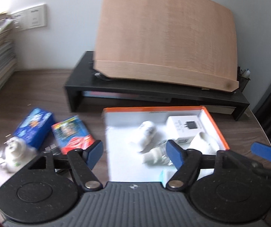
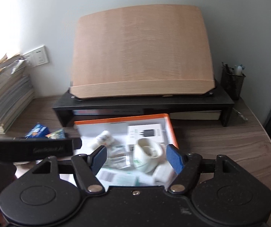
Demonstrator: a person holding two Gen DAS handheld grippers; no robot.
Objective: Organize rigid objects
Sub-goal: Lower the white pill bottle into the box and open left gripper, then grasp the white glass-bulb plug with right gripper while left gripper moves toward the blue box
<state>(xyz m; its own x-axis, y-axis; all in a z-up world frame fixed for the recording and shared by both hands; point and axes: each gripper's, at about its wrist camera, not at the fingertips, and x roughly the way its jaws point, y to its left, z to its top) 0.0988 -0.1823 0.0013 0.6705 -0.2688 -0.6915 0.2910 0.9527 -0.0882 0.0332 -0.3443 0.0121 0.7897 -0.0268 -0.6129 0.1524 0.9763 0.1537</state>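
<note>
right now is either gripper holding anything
No. The left gripper and the right gripper are both open, with nothing between their fingers, above the box.

Surfaces and finishes noted on the desk

Desk (image 2: 230, 141) was dark wood-grain, matt. Leaning board (image 2: 143, 53) was pale smooth wood. Monitor riser (image 2: 135, 104) looked matt black. Orange-rimmed box (image 2: 170, 130) was white cardboard inside. Blue carton (image 1: 34, 126) was glossy printed card. Pen holder (image 2: 233, 83) was black mesh.

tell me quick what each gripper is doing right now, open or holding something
Left gripper: open, holding nothing, above the orange-rimmed box.
Right gripper: open, holding nothing, above the same box.
</note>
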